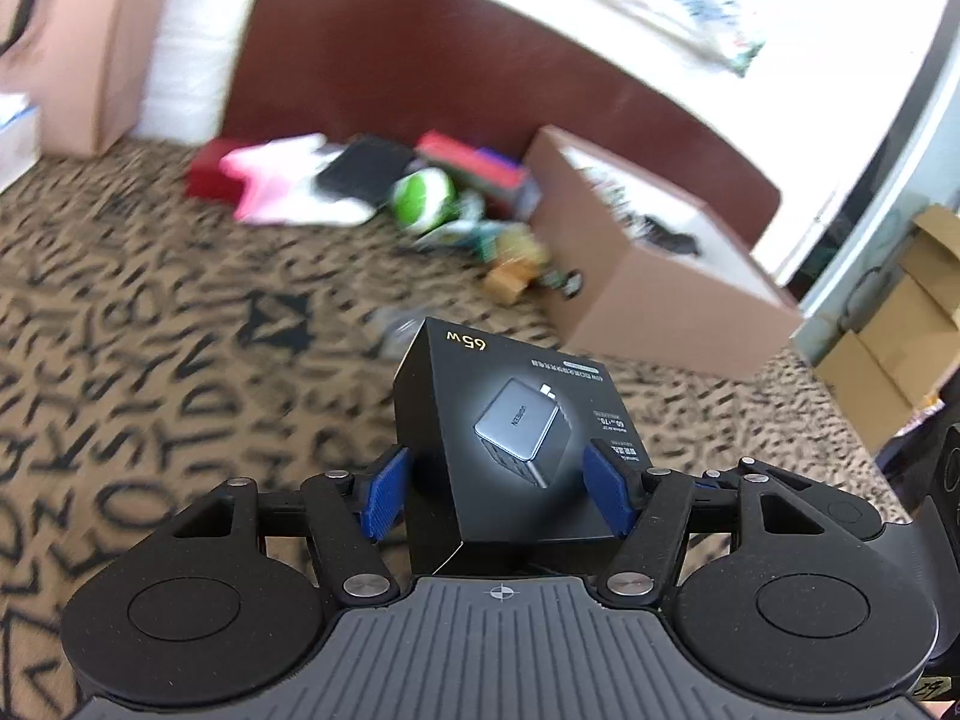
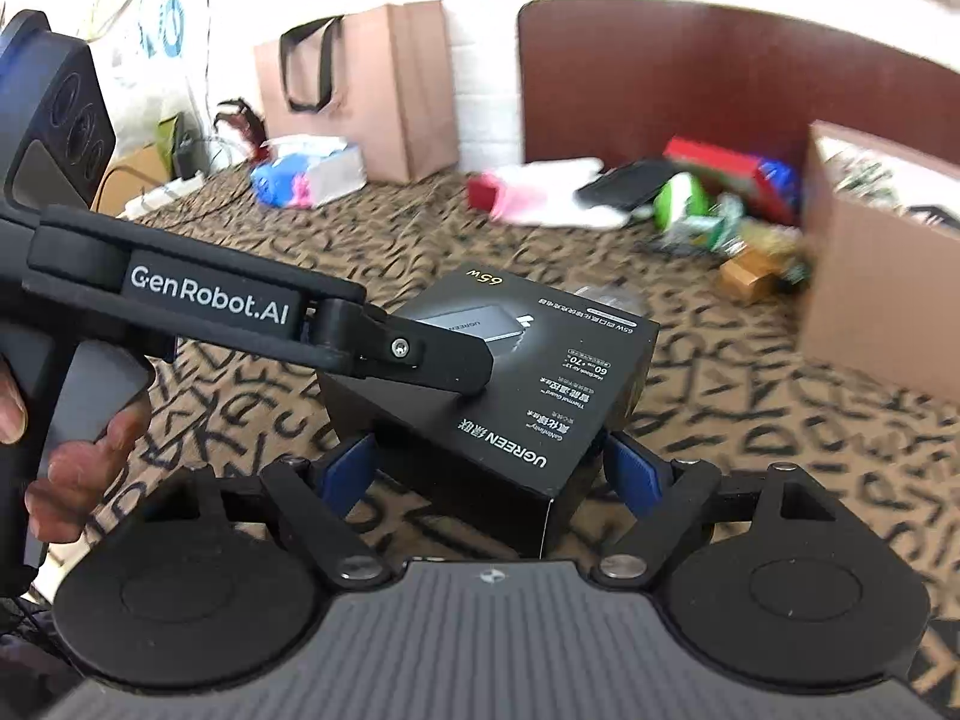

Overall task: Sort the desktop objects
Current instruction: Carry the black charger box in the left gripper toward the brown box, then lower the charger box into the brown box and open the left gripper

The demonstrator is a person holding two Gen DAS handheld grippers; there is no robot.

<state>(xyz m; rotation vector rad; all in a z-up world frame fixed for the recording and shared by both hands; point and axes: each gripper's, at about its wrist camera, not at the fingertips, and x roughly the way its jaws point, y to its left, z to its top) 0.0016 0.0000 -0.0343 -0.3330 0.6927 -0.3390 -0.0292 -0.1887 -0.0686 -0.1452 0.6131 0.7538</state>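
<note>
Sorting looks barely begun. From the left wrist we see the left gripper point(image 1: 498, 495), its jaws clamped on a black charger box point(image 1: 516, 438), matte card with sharp corners. Beyond the charger box sits a brown cardboard carton point(image 1: 660, 300), with a blurred pile of clutter point(image 1: 420, 198) just beside it, perhaps wrappers. From the right wrist, our right gripper point(image 2: 489, 474) flanks the same charger box, jaws wide; contact unclear over the patterned counter point(image 2: 780, 450).

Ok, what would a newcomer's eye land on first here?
The black charger box, front and centre, clamped between the blue pads of the left gripper, with the right gripper flanking it. Behind it, a colourful heap of clutter lies beside an open cardboard box on the letter-patterned cloth.
</note>
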